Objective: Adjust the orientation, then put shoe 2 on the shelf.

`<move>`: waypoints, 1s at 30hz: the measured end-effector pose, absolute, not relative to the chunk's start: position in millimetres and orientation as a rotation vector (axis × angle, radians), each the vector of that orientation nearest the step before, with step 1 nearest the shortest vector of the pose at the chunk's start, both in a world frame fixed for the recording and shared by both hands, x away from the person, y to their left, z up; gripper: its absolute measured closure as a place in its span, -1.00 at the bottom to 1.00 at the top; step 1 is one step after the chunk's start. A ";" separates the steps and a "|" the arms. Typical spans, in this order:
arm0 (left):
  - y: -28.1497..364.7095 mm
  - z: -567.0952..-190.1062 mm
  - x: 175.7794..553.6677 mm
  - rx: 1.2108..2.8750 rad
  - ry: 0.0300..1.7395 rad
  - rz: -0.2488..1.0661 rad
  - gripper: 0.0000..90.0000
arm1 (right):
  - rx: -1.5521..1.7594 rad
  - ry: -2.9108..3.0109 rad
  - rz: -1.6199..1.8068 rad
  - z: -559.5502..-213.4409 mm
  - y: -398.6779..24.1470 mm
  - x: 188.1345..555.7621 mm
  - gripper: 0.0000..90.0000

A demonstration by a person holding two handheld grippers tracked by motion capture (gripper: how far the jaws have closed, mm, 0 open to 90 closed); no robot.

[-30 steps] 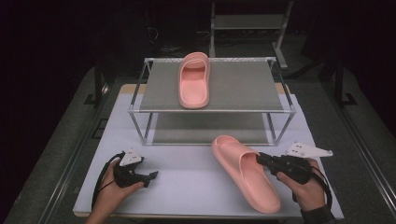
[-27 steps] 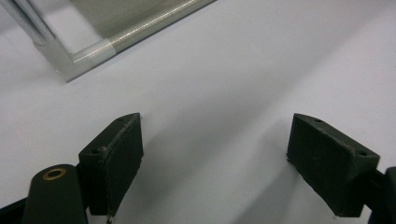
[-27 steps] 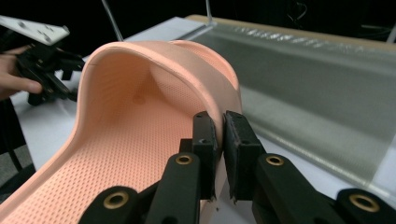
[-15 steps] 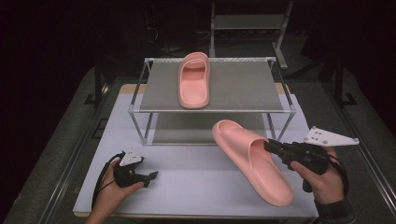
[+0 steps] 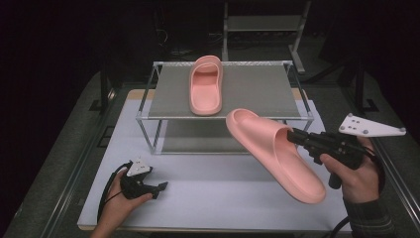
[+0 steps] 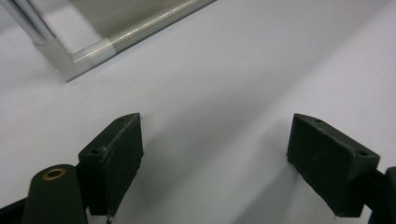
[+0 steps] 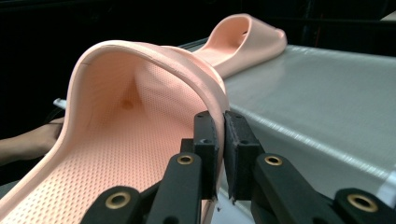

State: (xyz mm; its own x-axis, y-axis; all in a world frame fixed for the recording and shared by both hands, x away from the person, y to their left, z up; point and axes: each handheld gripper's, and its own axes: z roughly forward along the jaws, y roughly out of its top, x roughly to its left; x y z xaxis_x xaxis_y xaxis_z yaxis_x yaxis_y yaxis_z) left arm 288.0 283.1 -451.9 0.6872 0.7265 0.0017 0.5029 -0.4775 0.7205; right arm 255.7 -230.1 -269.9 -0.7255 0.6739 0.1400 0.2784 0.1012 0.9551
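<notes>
Two pink foam slide sandals are in play. The first pink slide sandal [image 5: 275, 151] is off the desk, held in the air by the right gripper [image 5: 292, 136], whose fingers [image 7: 205, 140] are clamped tight on the edge of the sandal's strap. In the right gripper view the two pads pinch the thin pink rim between them, with the perforated footbed running away to the left. From above, this sandal hangs tilted, toe end up near the front rail of the rack and heel end lower, towards the person's right hand [image 5: 351, 171].

The second pink slide sandal [image 5: 205, 87] lies flat on the upper grey mesh level of the one metal-framed two-tier rack [image 5: 148, 106], toe pointing away from the person (it also shows at the far end of the right gripper view, beyond the held one [image 7: 247, 30]). The two sandals are apart, not touching.

The rack stands on the white desk [image 5: 208, 198], which bears one rack and nothing else large.

The left gripper [image 5: 161, 187] rests low on the desk near its front left corner, in the person's left hand [image 5: 119, 198]. Its fingers [image 6: 114, 158] stand wide apart with bare white desk between them; a silver corner of the rack frame shows just beyond.
</notes>
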 end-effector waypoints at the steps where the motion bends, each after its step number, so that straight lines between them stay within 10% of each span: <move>1: 283.0 -451.9 288.2 2.180 0.938 0.399 -0.62 | 0.935 2.048 1.649 -266.9 -230.7 258.3 0.87; 30: 282.4 -452.0 289.0 2.183 0.935 0.399 -0.64 | 0.998 1.961 1.447 -241.7 -212.2 374.2 0.86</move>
State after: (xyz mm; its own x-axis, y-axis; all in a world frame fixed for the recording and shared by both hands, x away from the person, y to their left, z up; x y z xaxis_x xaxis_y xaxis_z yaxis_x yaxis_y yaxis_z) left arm 289.0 282.4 -452.0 0.6893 0.7245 0.0021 0.5025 -0.4802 0.7189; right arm 374.2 -212.2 -241.7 -0.6045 0.7961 0.0276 0.2611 0.1653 0.9511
